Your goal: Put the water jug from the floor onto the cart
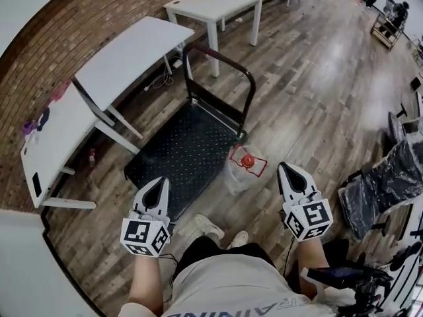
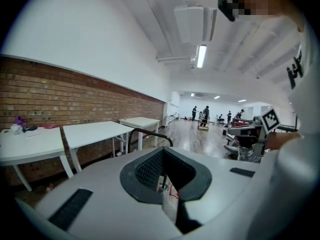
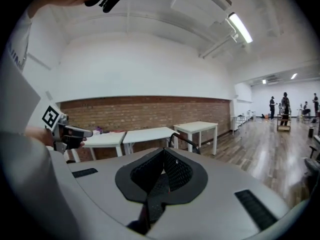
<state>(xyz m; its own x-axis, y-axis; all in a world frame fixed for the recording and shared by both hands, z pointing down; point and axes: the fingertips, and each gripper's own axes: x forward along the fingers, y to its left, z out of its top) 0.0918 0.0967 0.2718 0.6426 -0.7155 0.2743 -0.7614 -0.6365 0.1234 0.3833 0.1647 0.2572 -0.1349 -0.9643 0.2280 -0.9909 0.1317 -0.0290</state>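
Note:
The water jug (image 1: 243,167), clear with a red cap and red handle, stands on the wood floor at the near right corner of the black platform cart (image 1: 185,147). The cart's dark push handle (image 1: 221,61) rises at its far end. My left gripper (image 1: 157,179) hovers over the cart's near edge, left of the jug, with its jaws shut and nothing in them. My right gripper (image 1: 285,166) is just right of the jug, shut and holding nothing. In the left gripper view a sliver of the jug (image 2: 168,196) shows below the closed tips of the gripper (image 2: 162,150). The right gripper (image 3: 163,150) faces the cart handle (image 3: 185,140).
White tables (image 1: 132,58) line the brick wall left of the cart, and another table (image 1: 215,2) stands farther off. A black plastic-wrapped chair (image 1: 380,187) sits to the right. My shoes (image 1: 210,228) are just behind the cart. People (image 1: 390,8) stand far across the room.

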